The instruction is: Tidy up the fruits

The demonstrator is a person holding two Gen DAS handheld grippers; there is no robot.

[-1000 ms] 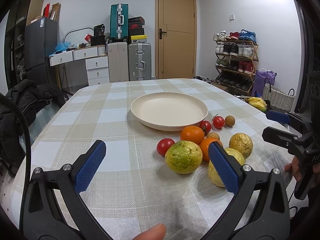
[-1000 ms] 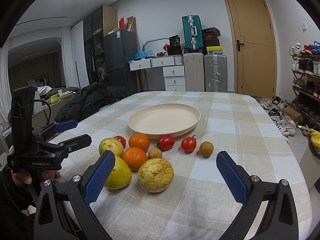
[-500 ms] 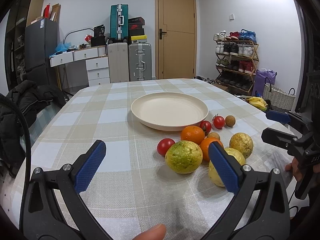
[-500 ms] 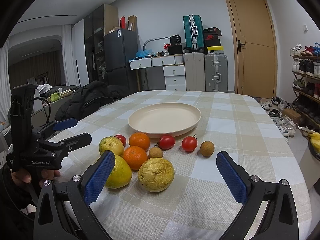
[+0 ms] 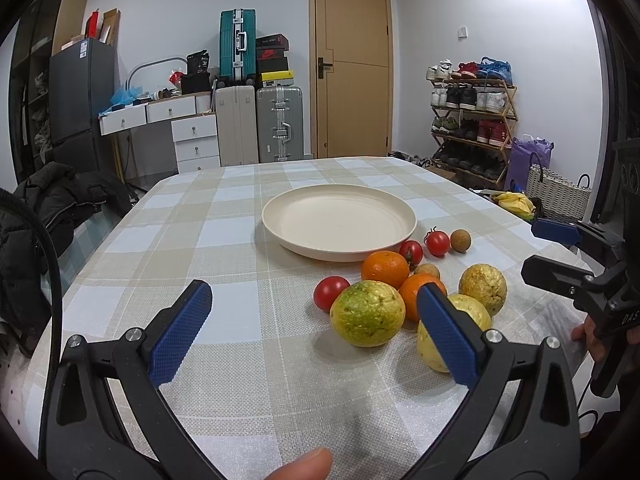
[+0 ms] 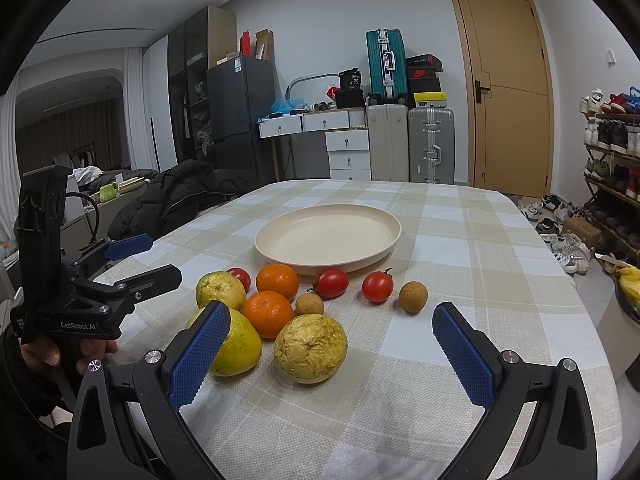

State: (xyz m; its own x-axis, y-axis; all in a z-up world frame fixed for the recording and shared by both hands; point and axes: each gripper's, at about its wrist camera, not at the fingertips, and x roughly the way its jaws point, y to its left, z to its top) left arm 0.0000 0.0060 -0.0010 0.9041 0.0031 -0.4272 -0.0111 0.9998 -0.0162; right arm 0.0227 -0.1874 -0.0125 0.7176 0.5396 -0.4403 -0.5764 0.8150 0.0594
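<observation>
The left gripper [image 5: 314, 334] and the right gripper [image 6: 330, 354] are both held with jaws spread wide, nothing between them. The fruits [image 6: 280, 312] are clustered on the table [image 5: 224, 360] towards its near edge, just in front of the plate [image 5: 340, 226]. A bunch of bananas [image 5: 514, 202] beyond the table's right edge is seen clearly only in the left wrist view; a dark curtained alcove [image 6: 68, 140] is shown only in the right.

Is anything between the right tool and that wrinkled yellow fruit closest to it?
Nothing visible. The right tool is open, and the wrinkled yellow fruit lies just ahead on the tablecloth, with only bare cloth between them.
</observation>
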